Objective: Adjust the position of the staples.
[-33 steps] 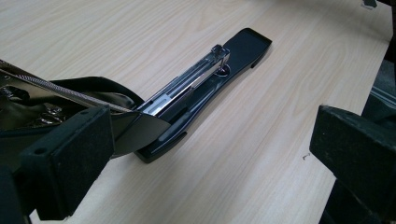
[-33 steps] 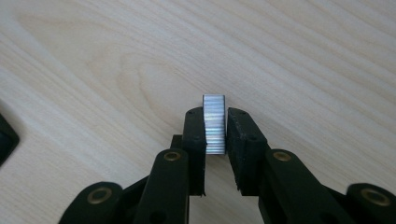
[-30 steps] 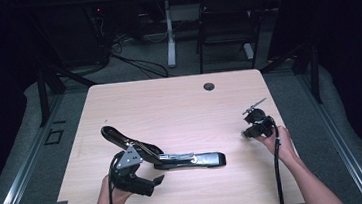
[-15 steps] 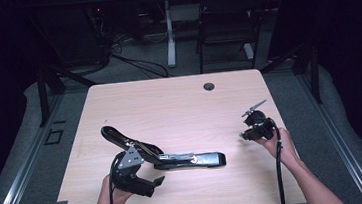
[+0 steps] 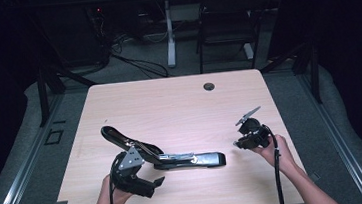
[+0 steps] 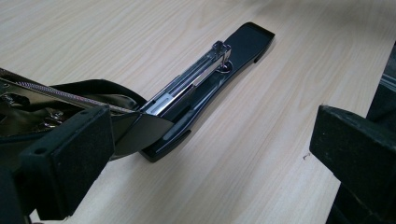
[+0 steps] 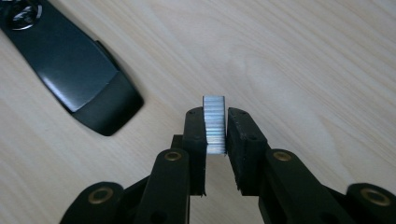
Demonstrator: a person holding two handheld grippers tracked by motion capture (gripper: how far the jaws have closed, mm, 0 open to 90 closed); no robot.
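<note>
The right gripper [image 7: 215,128] pinches a staple strip [image 7: 215,123] at frame centre, light, slick and liable to snap, best gripped on its flat sides; the left gripper [image 6: 210,140], spread, straddles the stiff, opened stapler [image 6: 205,79] on the worktop [image 6: 280,154].

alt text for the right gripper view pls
The right gripper pinches a silvery strip of staples upright between its two black jaws, above a pale wooden table. The rounded end of a black stapler lies on the table at upper left.
</note>
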